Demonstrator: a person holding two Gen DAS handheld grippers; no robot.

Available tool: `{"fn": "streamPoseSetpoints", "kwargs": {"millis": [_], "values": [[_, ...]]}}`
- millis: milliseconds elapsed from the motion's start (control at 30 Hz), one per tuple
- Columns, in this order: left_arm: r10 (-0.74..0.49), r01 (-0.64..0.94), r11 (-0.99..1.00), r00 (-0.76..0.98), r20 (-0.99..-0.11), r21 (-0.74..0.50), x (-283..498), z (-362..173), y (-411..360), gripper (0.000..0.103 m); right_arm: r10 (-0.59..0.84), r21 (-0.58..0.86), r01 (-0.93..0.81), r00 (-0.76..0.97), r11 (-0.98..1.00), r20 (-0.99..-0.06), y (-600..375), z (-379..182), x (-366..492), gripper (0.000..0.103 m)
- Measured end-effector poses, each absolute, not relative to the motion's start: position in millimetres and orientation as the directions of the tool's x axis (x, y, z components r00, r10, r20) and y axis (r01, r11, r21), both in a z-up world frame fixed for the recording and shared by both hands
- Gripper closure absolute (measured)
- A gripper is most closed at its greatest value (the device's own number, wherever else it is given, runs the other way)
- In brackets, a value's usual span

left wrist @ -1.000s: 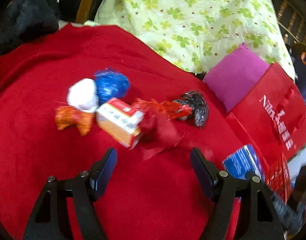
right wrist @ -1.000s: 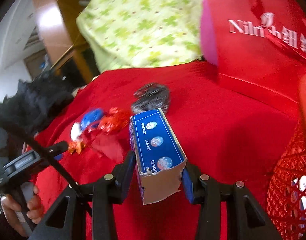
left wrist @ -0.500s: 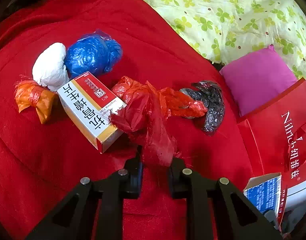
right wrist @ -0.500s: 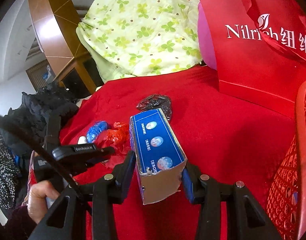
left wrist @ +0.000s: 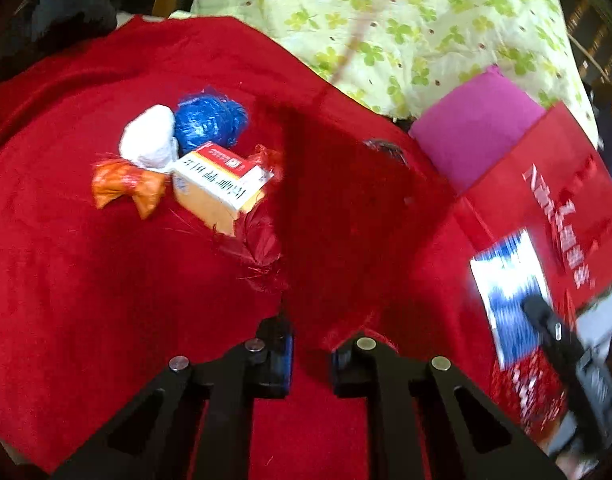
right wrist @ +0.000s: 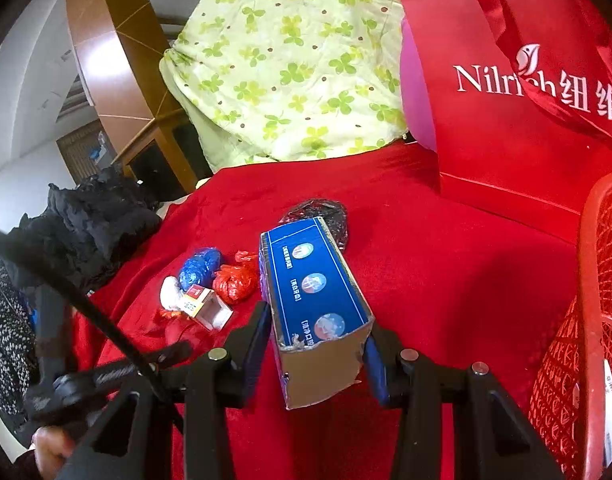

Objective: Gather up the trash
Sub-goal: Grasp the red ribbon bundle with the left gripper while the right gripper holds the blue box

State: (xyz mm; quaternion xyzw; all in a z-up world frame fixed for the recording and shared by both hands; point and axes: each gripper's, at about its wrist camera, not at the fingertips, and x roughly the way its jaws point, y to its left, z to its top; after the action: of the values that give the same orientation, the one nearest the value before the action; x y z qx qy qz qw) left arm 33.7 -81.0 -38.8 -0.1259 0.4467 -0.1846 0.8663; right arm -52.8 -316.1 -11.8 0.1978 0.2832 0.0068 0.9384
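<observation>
My left gripper [left wrist: 311, 354] is shut on a crumpled red plastic bag [left wrist: 330, 208] and holds it lifted close to the lens, hiding most of the black wrapper [left wrist: 384, 148]. On the red cloth lie a white wad [left wrist: 148, 142], a blue wad [left wrist: 210, 120], an orange wrapper [left wrist: 124, 186] and a red-and-white box [left wrist: 220, 186]. My right gripper [right wrist: 318, 354] is shut on a blue carton [right wrist: 314, 304], held above the cloth beside a red mesh basket [right wrist: 586, 320]. The trash pile shows in the right wrist view: the box [right wrist: 204, 306], a red wad [right wrist: 236, 282], and the black wrapper [right wrist: 322, 214].
A red Nilrich paper bag [right wrist: 506, 120] stands at the back right with a pink cushion [left wrist: 474, 128] beside it. A green clover-print quilt [left wrist: 386, 20] lies behind. Dark clothing [right wrist: 90, 224] is heaped at the cloth's left edge.
My left gripper shut on the red plastic bag and lifted it back from the pile. My right gripper kept hold of the blue carton and shifted a little.
</observation>
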Motion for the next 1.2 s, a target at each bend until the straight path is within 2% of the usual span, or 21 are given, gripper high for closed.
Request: {"fn": "streamPoseSetpoints", "kwargs": {"millis": [167, 267, 300, 333, 500, 600, 700, 800, 933, 967, 1000, 1033, 1100, 1167, 1200], "values": [[-0.393, 0.217, 0.919, 0.496, -0.774, -0.328, 10, -50, -64, 0.084, 0.132, 0.358, 0.085, 0.831, 0.930, -0.540, -308, -14, -51, 0.057], [-0.365, 0.161, 0.931, 0.468, -0.805, -0.328, 6, -63, -40, 0.062, 0.125, 0.336, 0.081, 0.827, 0.938, -0.547, -304, -16, -51, 0.057], [-0.352, 0.149, 0.936, 0.469, -0.810, -0.320, 6, -64, -37, 0.048, 0.123, 0.332, 0.080, 0.827, 0.940, -0.548, -303, -17, -50, 0.057], [-0.330, 0.133, 0.943, 0.480, -0.813, -0.304, 1, -63, -31, 0.043, 0.124, 0.330, 0.078, 0.826, 0.941, -0.549, -302, -18, -50, 0.057], [-0.290, 0.147, 0.957, 0.560, -0.776, -0.251, -8, -46, -18, 0.033, 0.132, 0.328, 0.067, 0.825, 0.942, -0.549, -298, -18, -49, 0.057], [-0.311, 0.218, 0.950, 0.580, -0.753, -0.224, -10, -39, -35, 0.030, 0.134, 0.318, 0.059, 0.824, 0.946, -0.550, -294, -19, -48, 0.057], [-0.326, 0.306, 0.936, 0.577, -0.749, -0.172, -3, -43, -62, 0.021, 0.134, 0.309, 0.052, 0.825, 0.950, -0.550, -294, -18, -47, 0.057], [-0.317, 0.358, 0.925, 0.530, -0.786, -0.131, 2, -58, -85, 0.021, 0.131, 0.309, 0.054, 0.828, 0.950, -0.546, -295, -17, -49, 0.057], [-0.293, 0.333, 0.935, 0.536, -0.791, -0.121, 4, -73, -86, 0.022, 0.128, 0.313, 0.055, 0.836, 0.948, -0.534, -298, -13, -54, 0.057], [-0.303, 0.331, 0.934, 0.537, -0.787, -0.134, 4, -74, -83, 0.026, 0.128, 0.315, 0.053, 0.839, 0.948, -0.529, -299, -11, -55, 0.057], [-0.303, 0.323, 0.936, 0.542, -0.784, -0.139, 6, -75, -80, 0.039, 0.130, 0.317, 0.050, 0.843, 0.947, -0.523, -300, -10, -57, 0.057], [-0.289, 0.312, 0.941, 0.550, -0.783, -0.129, 5, -75, -77, 0.045, 0.131, 0.318, 0.046, 0.847, 0.947, -0.515, -300, -8, -59, 0.057], [-0.301, 0.307, 0.940, 0.547, -0.781, -0.148, 8, -73, -73, 0.055, 0.129, 0.317, 0.042, 0.857, 0.947, -0.498, -301, -3, -64, 0.057], [-0.308, 0.293, 0.942, 0.555, -0.772, -0.165, 8, -67, -69, 0.061, 0.132, 0.321, 0.035, 0.866, 0.947, -0.483, -302, 1, -68, 0.057], [-0.308, 0.293, 0.942, 0.562, -0.768, -0.164, 7, -65, -70, 0.068, 0.133, 0.323, 0.030, 0.872, 0.946, -0.471, -302, 4, -71, 0.057]]}}
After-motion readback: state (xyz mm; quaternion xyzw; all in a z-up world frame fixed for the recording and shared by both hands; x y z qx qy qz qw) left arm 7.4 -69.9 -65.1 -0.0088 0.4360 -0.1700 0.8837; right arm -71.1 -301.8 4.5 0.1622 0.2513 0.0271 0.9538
